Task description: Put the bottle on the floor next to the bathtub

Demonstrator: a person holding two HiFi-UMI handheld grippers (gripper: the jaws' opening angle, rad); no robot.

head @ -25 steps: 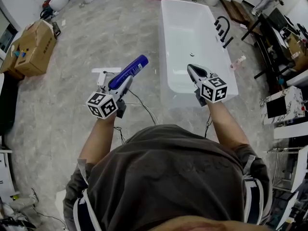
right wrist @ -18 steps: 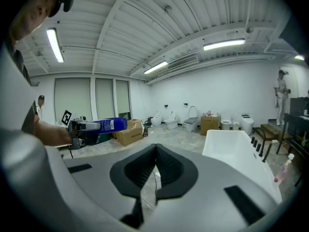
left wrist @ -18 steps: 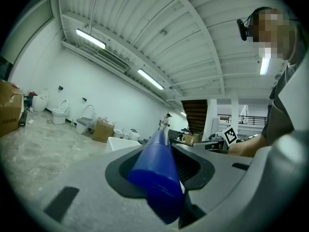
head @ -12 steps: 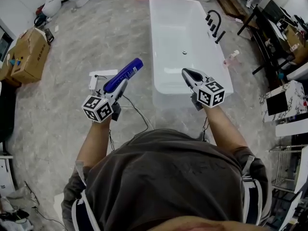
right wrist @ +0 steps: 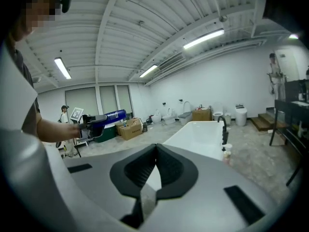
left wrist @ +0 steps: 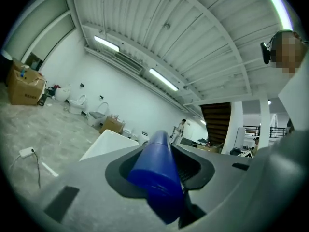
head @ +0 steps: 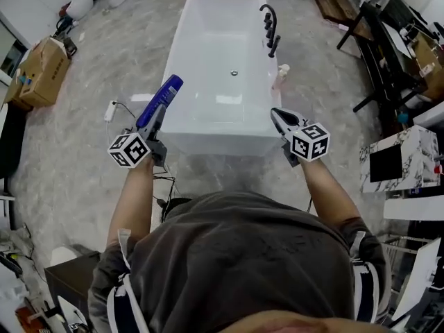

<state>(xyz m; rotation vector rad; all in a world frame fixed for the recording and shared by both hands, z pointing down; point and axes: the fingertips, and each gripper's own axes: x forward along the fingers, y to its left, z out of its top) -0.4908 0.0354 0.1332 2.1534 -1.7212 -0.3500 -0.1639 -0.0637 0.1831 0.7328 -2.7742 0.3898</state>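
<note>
Person: dark grey shirt at the bottom of the head view, both forearms stretched forward, a gripper in each hand.
Left gripper (head: 153,121): jaws clamped on the lower end of the blue cylindrical plastic bottle (head: 160,100); the left gripper view shows the bottle (left wrist: 157,175) filling the gap between both pads.
Right gripper (head: 278,116): jaws pressed together at the tips with nothing in them, as its own view (right wrist: 155,148) shows.
Bottle axis: its long axis runs along the jaws, away from the person and slightly rightward; seen from the right gripper view (right wrist: 109,115) it lies close to level.
Bottle in the jaws: about the rear third sits between the pads, and the rest sticks out past the fingertips.
Bottle place: held in the air, off the grey marbled floor (head: 83,127), its far end over the near left corner of the white rectangular bathtub (head: 208,143).
Change: a second ago the tub stood ahead and to the right, with the bottle over open floor to its left; now the tub is centred and both grippers are at its near end. The grip is unchanged.
Far: black tap fittings (head: 270,29) on the tub's right rim.
</note>
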